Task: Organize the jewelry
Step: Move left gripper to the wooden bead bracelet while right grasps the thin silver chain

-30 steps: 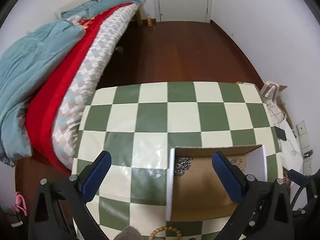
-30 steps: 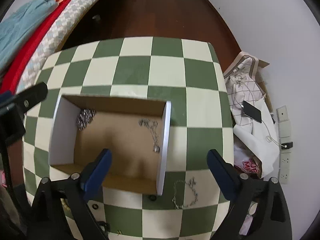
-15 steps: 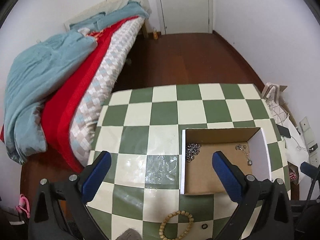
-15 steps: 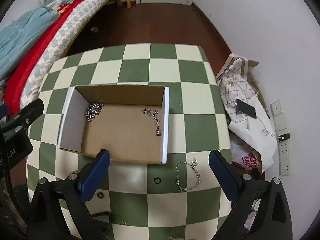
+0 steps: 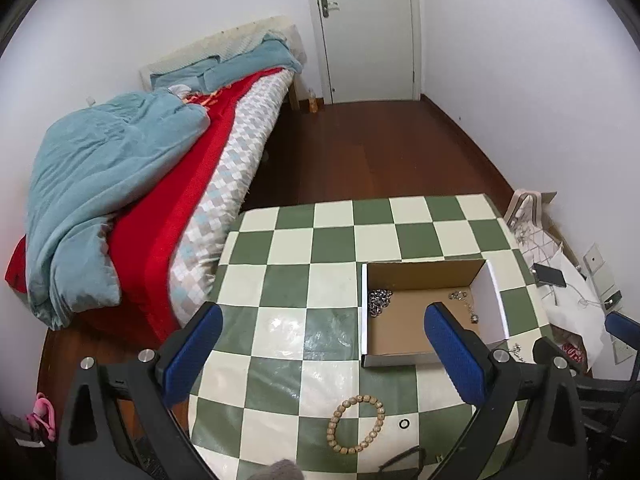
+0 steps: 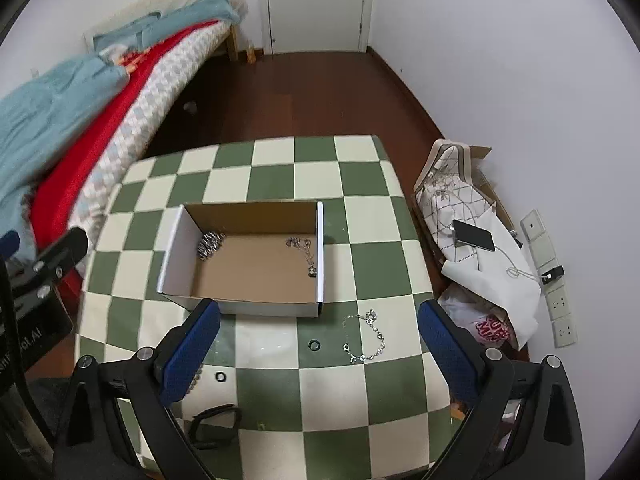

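Note:
A shallow cardboard box [image 6: 256, 272] [image 5: 404, 332] sits on the green-and-cream checkered table [image 6: 360, 208] [image 5: 288, 280]. Inside lie a bunched silver chain [image 6: 210, 243] [image 5: 378, 300] and a thin pendant necklace [image 6: 305, 254] [image 5: 466, 304]. A silver bracelet [image 6: 366, 338] and two small dark rings [image 6: 314, 345] [image 6: 220, 376] lie on the table in front of the box. A wooden bead bracelet [image 5: 356, 424] and a ring [image 5: 404, 424] show in the left wrist view. My left gripper [image 5: 324, 348] and right gripper [image 6: 320, 342] hover high above the table, both open with nothing between the fingers.
A bed [image 5: 168, 184] with a teal quilt and red blanket runs along the left. A patterned bag, papers and a phone [image 6: 474, 236] lie on the floor by the right wall. A black band [image 6: 216, 420] lies near the table's front edge. A door [image 5: 364, 28] is at the back.
Both grippers have risen and pulled back from the box, so more of the table and room shows. The bead bracelet and the silver bracelet have come into fuller view. Both stayed open.

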Motion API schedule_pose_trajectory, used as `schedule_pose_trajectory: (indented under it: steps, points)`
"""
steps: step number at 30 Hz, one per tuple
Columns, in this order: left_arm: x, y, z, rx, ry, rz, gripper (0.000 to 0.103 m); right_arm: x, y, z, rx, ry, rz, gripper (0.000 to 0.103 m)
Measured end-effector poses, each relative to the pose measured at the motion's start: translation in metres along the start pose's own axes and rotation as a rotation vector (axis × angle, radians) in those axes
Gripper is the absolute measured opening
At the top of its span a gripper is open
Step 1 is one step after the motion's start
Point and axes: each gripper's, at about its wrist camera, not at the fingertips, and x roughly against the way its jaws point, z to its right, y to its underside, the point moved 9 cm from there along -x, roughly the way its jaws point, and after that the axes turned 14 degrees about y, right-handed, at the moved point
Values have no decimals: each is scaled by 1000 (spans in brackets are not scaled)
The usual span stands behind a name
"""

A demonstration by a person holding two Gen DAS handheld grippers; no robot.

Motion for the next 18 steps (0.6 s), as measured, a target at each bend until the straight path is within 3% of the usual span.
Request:
schedule_pose_trajectory:
  steps: [6,11,13,15,18]
  points:
    - [25,13,-14,26,-65,18,103,22,12,20,-73,-40,7,100]
    - [4,54,-37,21,-147,-69,103,-6,45,50,-132,-2,-68,100]
    - [-13,74,-46,27,-164,-122,103,-25,60,62,-155,14,-113,94]
    - [-32,95,-54,32,-175,-188,103,-48,75,72,-171,25,-157,75]
    - [-59,121,-62,43,-175,-268,102,-82,95,82,-190,23,-225,71]
